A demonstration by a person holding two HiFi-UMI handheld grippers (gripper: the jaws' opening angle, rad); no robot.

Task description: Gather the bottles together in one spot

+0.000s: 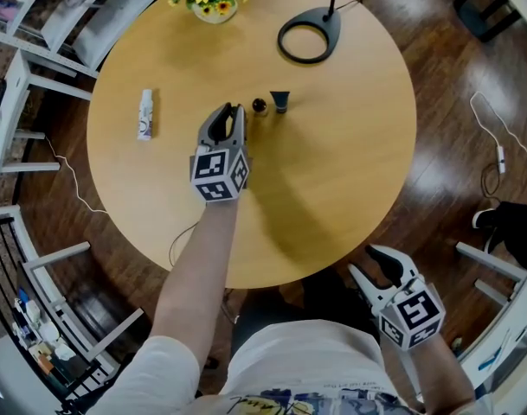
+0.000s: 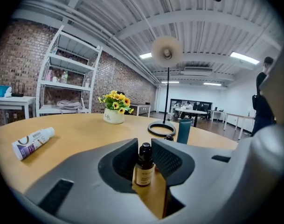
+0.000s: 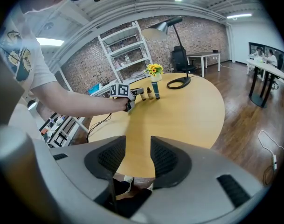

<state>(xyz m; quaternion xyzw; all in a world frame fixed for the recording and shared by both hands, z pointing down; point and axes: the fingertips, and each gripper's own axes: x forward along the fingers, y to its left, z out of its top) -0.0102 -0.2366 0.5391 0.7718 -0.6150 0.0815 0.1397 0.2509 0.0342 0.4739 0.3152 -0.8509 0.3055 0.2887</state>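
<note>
Left gripper (image 1: 232, 113) clamped on amber bottle (image 2: 144, 169), likely parking it beside dark bottle (image 1: 260, 105) and teal bottle (image 1: 280, 101); white bottle (image 1: 145, 114) lies well apart; right gripper (image 1: 363, 262) idle, jaws apart, empty.

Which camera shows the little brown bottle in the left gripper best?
The left gripper view: the brown bottle stands close up between the left gripper's jaws, label visible. In the head view those jaws mostly hide it; in the right gripper view it is a distant speck.
</note>
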